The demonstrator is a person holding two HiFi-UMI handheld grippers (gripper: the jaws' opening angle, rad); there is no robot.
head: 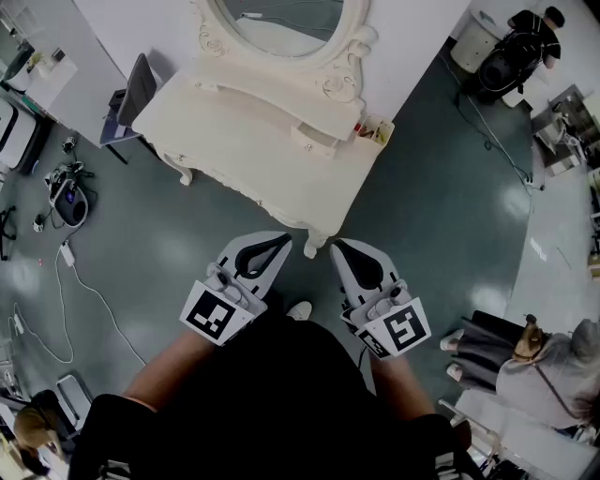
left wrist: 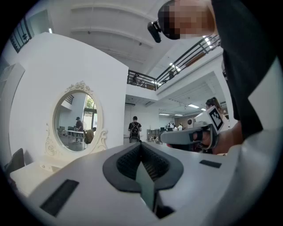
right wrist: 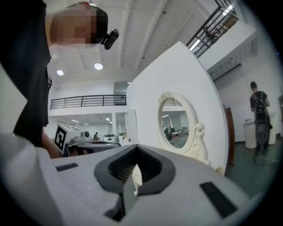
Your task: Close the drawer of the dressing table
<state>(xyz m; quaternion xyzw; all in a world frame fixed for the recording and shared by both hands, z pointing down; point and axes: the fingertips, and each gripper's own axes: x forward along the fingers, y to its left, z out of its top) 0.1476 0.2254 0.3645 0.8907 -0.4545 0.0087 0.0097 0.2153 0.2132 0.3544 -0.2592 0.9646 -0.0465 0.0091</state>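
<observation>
1. Shows the drawer (head: 315,139) on the dressing table (head: 234,141), poking out from the raised shelf under the oval mirror (head: 281,19), over the rear right part of the tabletop.
2. Shows a small open box (head: 377,129) with red and yellow bits inside, just off the dressing table's rear right corner; cannot tell whether it belongs to the table.
3. Finds the left gripper (head: 278,242) held level near the dressing table's nearest corner leg (head: 311,246), on that leg's left. Fingers pressed fully together, gripping nothing.
4. Finds the right gripper (head: 339,248) held level on the other side of that same leg. Fingers likewise shut tight, with nothing between them.
5. Leaves both grippers well apart from the drawer, with the bare tabletop lying between.
6. Backs the dressing table with a white partition wall (head: 412,28) and spreads grey-green floor (head: 450,206) all around it.
7. Sets a dark chair (head: 139,89) just beside the dressing table's left end, with loose white cables (head: 66,281) on the floor further out that way.
8. Puts people (head: 553,366) well off to the dressing table's right, and another person (head: 530,37) far beyond its rear right corner.
</observation>
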